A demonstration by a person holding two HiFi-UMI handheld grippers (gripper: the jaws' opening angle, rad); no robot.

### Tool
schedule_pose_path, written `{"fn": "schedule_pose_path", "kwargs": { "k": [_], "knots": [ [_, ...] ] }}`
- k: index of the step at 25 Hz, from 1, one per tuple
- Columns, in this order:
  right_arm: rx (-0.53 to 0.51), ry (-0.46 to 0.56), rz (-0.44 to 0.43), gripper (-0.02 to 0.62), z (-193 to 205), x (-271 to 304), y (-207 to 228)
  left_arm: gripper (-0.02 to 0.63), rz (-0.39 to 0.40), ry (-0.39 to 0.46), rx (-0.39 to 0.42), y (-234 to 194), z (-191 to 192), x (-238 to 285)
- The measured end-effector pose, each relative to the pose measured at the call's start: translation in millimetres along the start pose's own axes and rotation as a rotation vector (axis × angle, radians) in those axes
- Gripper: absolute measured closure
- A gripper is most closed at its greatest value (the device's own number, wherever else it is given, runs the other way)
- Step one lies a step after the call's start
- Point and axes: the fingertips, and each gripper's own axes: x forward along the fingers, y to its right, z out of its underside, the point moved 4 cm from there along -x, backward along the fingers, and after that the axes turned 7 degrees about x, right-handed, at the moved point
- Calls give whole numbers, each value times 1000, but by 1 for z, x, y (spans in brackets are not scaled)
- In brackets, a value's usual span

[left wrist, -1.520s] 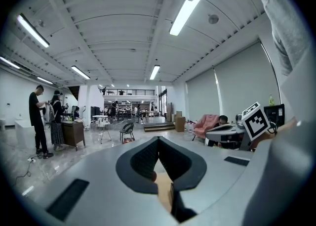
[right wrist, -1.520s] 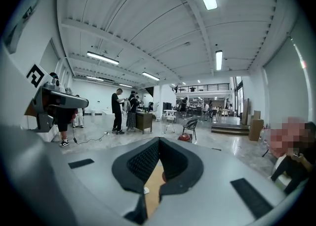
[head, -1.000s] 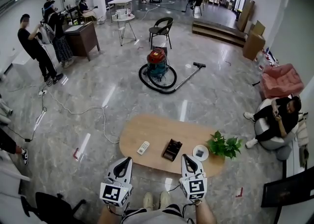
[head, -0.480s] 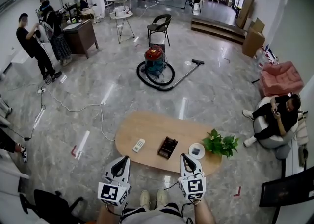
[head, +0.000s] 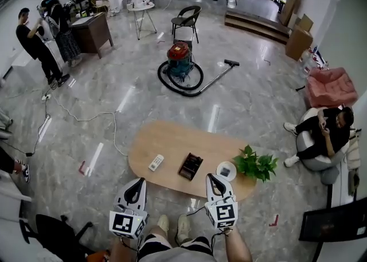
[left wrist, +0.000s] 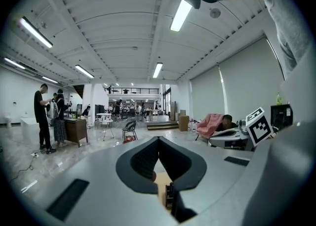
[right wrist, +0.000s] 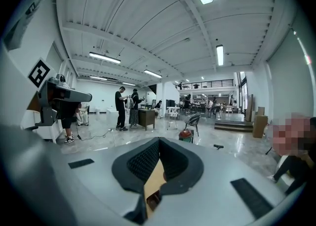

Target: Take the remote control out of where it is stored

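Note:
A dark open storage box stands in the middle of the oval wooden table. What it holds is too small to make out. A white remote control lies flat on the table to the left of the box. My left gripper hangs at the table's near edge, below the remote, with its jaws together and empty. My right gripper is level with it, below and right of the box, also shut and empty. The box shows under the closed jaws in the left gripper view, and the box shows the same way in the right gripper view.
A small white round dish and a potted green plant stand at the table's right end. A red vacuum cleaner with its hose lies on the floor beyond. A person sits at the right; others stand at the far left.
The whole scene has slid left and up in the head view, and both grippers sit slightly lower in the picture. Their jaws stay closed. Nothing on the table has moved.

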Motion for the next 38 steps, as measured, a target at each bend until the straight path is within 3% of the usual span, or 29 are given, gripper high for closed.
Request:
{"fn": "schedule_pose_path", "kwargs": {
  "k": [17, 38],
  "knots": [
    [30, -103, 43, 588, 87, 81, 17, 601, 62, -78, -6, -38, 85, 58],
    [11, -243, 45, 588, 201, 162, 50, 600, 138, -192, -67, -35, 185, 105]
  ]
}}
